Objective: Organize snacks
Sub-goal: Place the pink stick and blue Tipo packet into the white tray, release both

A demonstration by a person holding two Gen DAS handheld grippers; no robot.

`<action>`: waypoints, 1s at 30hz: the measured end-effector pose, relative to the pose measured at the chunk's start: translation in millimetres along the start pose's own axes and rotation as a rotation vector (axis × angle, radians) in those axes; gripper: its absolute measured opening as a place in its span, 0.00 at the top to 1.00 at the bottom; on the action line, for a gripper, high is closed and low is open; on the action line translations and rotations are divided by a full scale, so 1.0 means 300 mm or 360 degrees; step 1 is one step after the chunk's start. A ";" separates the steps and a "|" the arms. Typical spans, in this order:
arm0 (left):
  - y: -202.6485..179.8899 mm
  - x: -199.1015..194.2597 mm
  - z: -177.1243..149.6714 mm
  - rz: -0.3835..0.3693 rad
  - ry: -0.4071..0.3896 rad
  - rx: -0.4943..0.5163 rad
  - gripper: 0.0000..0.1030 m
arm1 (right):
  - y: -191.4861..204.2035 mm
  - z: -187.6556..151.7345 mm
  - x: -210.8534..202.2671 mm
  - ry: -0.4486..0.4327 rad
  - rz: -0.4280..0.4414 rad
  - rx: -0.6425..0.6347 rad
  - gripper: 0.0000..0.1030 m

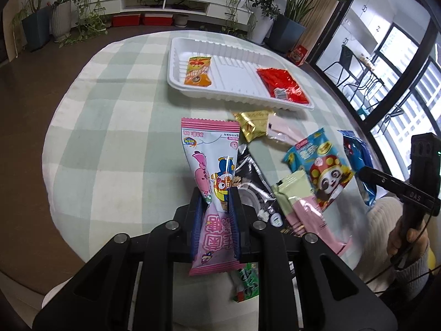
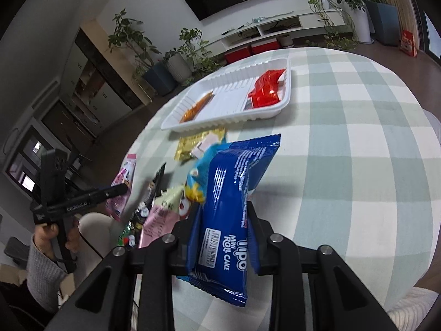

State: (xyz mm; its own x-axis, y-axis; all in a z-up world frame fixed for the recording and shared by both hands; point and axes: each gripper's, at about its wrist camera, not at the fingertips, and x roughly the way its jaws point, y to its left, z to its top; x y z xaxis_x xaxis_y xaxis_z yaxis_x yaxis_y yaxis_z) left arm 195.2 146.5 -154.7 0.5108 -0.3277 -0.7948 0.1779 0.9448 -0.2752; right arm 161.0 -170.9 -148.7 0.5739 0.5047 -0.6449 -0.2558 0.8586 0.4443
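Observation:
My left gripper (image 1: pixel 216 193) is shut on a pink cartoon snack pack (image 1: pixel 212 160) and holds it above the table. My right gripper (image 2: pixel 224 205) is shut on a blue mini roll cake pack (image 2: pixel 234 193), also lifted. A white divided tray (image 1: pixel 242 98) lies at the far side, with an orange snack (image 1: pixel 198 71) in its left part and a red snack (image 1: pixel 282 84) in its right part. The tray also shows in the right wrist view (image 2: pixel 228 121). The right gripper appears in the left wrist view (image 1: pixel 366 171), the left one in the right wrist view (image 2: pixel 121 189).
Loose snacks lie between the grippers and the tray: a gold pack (image 1: pixel 253 124), a blue panda pack (image 1: pixel 319 165), a black pack (image 1: pixel 250 176), a green-and-pink pack (image 1: pixel 300 204) and a green one (image 1: pixel 248 281). The round table has a checked cloth (image 1: pixel 115 127). Plants stand beyond it.

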 end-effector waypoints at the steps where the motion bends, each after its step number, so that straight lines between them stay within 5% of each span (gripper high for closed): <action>1: -0.004 -0.001 0.011 -0.0007 -0.0003 0.0004 0.84 | -0.007 0.025 -0.001 -0.0007 0.0019 0.0009 0.68; 10: -0.065 0.045 0.217 -0.0089 -0.0047 0.0084 0.84 | -0.020 0.253 0.074 -0.0039 0.0103 -0.0002 0.68; 19: -0.110 0.238 0.499 -0.0173 -0.0029 0.0089 0.84 | -0.020 0.522 0.286 0.0002 0.0100 -0.0039 0.68; 30: -0.102 0.447 0.635 -0.0097 0.0041 0.0092 0.84 | -0.035 0.625 0.492 0.0087 0.0025 -0.0082 0.68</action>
State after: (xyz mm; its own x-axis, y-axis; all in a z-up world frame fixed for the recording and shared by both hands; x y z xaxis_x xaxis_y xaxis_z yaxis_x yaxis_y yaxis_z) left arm 418.4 73.4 -149.7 0.4762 -0.3836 -0.7913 0.2566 0.9213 -0.2923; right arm 394.3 -122.3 -132.0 0.5264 0.5212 -0.6718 -0.3048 0.8533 0.4231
